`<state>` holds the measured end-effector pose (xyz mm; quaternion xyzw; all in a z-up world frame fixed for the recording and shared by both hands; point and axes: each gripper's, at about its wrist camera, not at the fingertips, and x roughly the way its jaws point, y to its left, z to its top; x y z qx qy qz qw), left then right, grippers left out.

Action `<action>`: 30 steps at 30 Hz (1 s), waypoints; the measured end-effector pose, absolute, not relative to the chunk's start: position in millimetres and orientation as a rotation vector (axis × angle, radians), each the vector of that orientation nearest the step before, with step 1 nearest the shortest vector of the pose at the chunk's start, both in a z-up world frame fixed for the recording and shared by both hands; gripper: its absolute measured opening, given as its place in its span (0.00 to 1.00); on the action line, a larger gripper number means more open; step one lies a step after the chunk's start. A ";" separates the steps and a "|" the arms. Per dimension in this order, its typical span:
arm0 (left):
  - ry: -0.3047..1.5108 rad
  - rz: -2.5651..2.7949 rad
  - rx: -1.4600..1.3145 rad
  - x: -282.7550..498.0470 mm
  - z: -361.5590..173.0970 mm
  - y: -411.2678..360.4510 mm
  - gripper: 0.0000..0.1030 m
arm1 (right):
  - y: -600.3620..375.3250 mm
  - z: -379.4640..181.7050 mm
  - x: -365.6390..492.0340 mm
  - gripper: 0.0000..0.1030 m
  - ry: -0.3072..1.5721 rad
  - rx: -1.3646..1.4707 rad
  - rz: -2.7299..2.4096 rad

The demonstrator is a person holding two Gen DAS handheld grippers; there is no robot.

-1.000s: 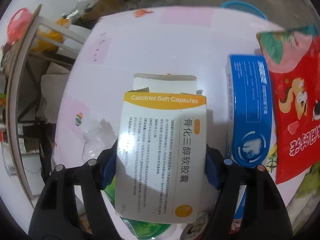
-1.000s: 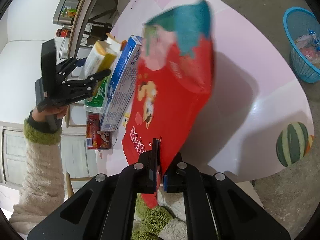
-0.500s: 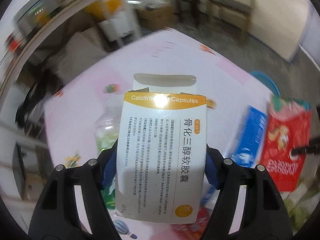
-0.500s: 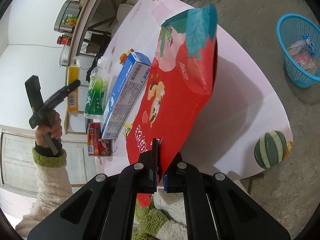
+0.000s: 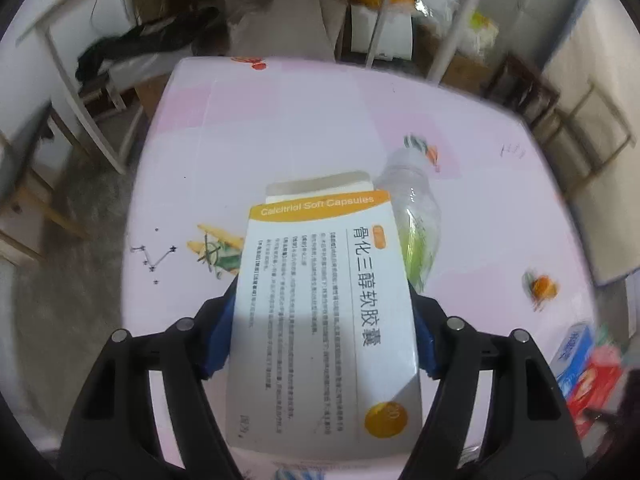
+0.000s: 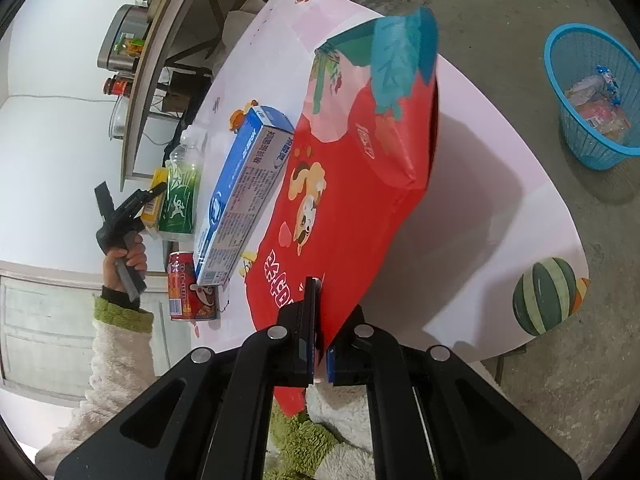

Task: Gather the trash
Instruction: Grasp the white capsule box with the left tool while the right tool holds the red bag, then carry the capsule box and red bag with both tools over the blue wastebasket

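Observation:
My left gripper (image 5: pixel 324 332) is shut on a white and orange capsule box (image 5: pixel 324 312) and holds it above the pink table (image 5: pixel 280 128). In the right wrist view the left gripper (image 6: pixel 154 192) shows at the far left with the box (image 6: pixel 154 200). My right gripper (image 6: pixel 318 328) is shut on the lower edge of a red snack bag (image 6: pixel 348 184), lifted over the table. A blue basket (image 6: pixel 592 100) with wrappers stands on the floor at the right.
A blue toothpaste box (image 6: pixel 240 196), a green-labelled plastic bottle (image 6: pixel 180 188) and a red can (image 6: pixel 188 288) are on the table. The bottle (image 5: pixel 416 220) lies just behind the capsule box. Shelves and chairs (image 5: pixel 560 92) surround the table.
The left gripper has swung away with the capsule box, now facing the table's other side. The right gripper keeps hold of the red bag, which sits a little steadier.

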<state>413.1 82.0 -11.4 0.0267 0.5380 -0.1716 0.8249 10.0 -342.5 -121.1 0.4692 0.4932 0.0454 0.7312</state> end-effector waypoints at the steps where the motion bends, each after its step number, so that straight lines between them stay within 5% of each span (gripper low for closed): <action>1: 1.142 -0.361 0.044 413.3 -13.6 85.6 0.66 | -343.0 -121.1 10.0 0.04 1.087 1.033 0.098; 30: 1.162 -0.683 0.009 351.2 21.1 30.4 0.66 | -345.6 -123.1 9.3 0.04 1.071 1.047 0.107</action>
